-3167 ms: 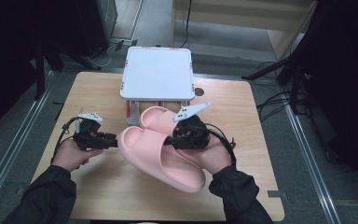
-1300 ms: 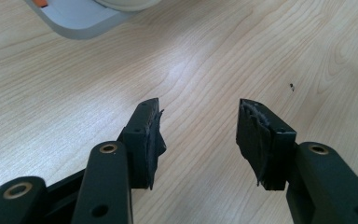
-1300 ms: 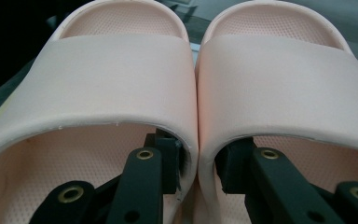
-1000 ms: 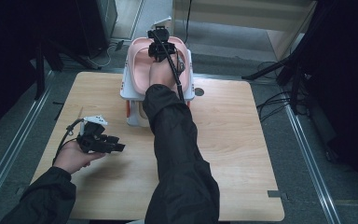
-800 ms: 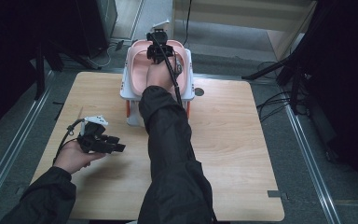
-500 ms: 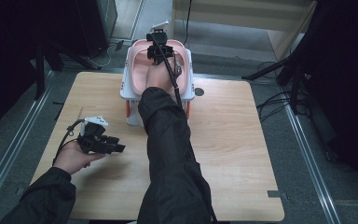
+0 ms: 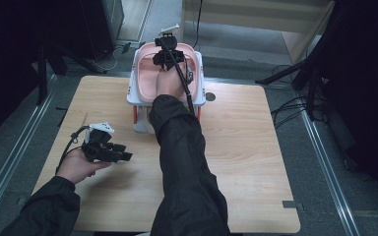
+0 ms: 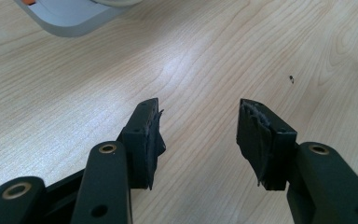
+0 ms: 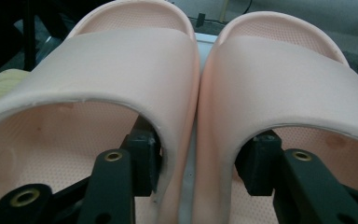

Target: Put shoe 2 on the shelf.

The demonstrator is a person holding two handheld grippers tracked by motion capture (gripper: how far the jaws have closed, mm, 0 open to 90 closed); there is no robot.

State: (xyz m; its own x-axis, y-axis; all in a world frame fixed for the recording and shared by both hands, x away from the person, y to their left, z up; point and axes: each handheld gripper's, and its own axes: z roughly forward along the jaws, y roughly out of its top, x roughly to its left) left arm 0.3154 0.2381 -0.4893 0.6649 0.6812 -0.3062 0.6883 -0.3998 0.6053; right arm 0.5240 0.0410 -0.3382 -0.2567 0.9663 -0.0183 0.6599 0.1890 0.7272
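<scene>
The counter (image 7: pixel 256 162) is pale wood grain, bare across its near half, with grey floor and metal rails on either side and dark stands and cables beyond. Nearest, at the left edge, the left hand-held gripper (image 7: pixel 120 152) sits low over the wood in the person's hand; the left gripper view shows its jaws spread wide with only grain between them, plus a corner of the grey stand (image 8: pixel 70 18) at the top. Farther on, a black sleeve (image 7: pixel 182 147) stretches across to the counter's far edge, where the white stand (image 7: pixel 137 83) carries the pink slippers (image 7: pixel 152 78). From above, the right hand-held gripper (image 7: pixel 166 56) hovers over them, its grip hidden. The right gripper view settles it: the slippers (image 9: pixel 200 84) lie side by side, touching, and one jaw sits inside each, pinching the two inner straps together. Behind them, a wooden cabinet stands on the floor.
</scene>
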